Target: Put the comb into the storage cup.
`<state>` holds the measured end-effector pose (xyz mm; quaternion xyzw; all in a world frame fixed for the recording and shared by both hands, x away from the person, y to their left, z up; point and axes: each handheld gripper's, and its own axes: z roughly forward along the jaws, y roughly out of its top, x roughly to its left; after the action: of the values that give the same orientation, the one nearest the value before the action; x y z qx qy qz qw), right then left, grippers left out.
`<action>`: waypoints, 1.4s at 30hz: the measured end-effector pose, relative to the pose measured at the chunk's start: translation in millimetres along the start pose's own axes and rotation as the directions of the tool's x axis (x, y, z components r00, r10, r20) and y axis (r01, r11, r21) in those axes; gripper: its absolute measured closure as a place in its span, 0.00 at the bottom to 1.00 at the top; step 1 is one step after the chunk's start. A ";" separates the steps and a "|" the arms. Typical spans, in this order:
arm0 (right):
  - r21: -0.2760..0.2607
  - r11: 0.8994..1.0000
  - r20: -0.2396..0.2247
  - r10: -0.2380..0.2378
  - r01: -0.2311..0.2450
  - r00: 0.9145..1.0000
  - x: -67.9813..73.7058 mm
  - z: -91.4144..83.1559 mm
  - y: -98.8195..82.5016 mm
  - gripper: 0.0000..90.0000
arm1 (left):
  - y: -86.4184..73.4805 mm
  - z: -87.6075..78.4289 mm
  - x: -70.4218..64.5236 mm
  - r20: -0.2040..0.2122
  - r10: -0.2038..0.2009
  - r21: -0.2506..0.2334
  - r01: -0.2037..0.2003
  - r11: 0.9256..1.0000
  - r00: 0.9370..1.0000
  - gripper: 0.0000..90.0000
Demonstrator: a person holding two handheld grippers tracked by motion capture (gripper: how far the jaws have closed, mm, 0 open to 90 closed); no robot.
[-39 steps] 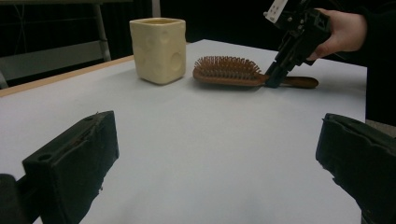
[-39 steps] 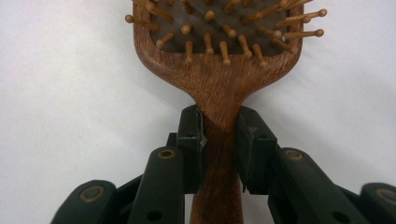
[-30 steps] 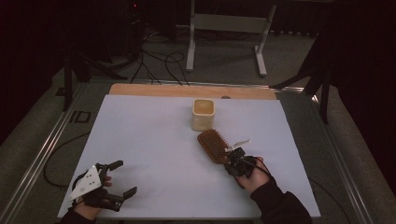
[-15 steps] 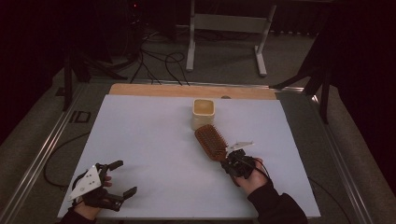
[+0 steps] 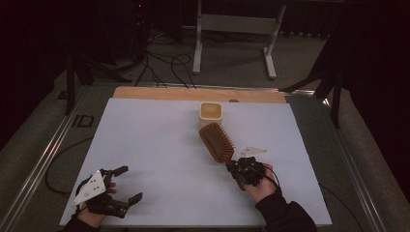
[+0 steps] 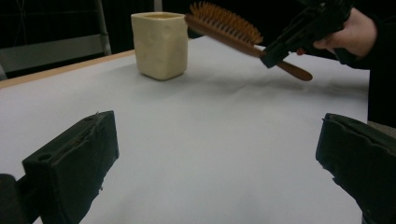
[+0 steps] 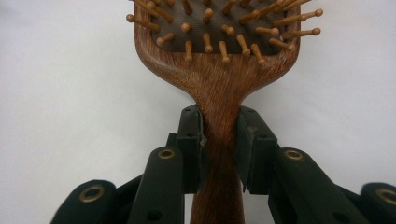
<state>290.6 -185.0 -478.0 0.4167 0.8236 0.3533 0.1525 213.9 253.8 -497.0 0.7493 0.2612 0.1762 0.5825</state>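
Gripping the hairbrush (image 5: 216, 141) handle, right claw (image 5: 238, 166), cream cup (image 5: 211, 112) just beyond; left claw (image 5: 124, 183) released.

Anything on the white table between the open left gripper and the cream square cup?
No. In the left gripper view, bare white table runs from the left gripper to the cream square cup.

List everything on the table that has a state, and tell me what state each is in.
Hairbrush: lifted off the table, bristles up, gripped by its handle.
Cup: upright, open-topped, untouched.
Right gripper: shut on the hairbrush handle.
Left gripper: open, nothing between its jaws, low over the table.
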 end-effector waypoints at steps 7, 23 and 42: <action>-0.037 0.999 -0.003 0.009 -0.009 1.000 -1.2 -4.6 0.3 0.81 | 3.0 4.0 -2.6 0.001 -0.013 0.010 0.013 1.000 1.000 0.00; -0.185 0.983 0.002 -0.006 0.006 1.000 3.6 -26.7 -4.1 0.81 | 30.2 14.1 -6.2 -0.044 -0.056 0.025 0.057 0.998 0.997 0.00; -0.212 0.977 0.009 -0.014 0.015 1.000 5.5 -28.4 -4.7 0.81 | 105.8 67.2 -9.6 -0.035 -0.057 0.095 0.060 0.994 0.998 0.00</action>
<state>269.1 -195.5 -461.1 0.3934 0.7837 0.4364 0.2017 264.1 176.1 -411.9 0.7654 0.3005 0.1582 0.5466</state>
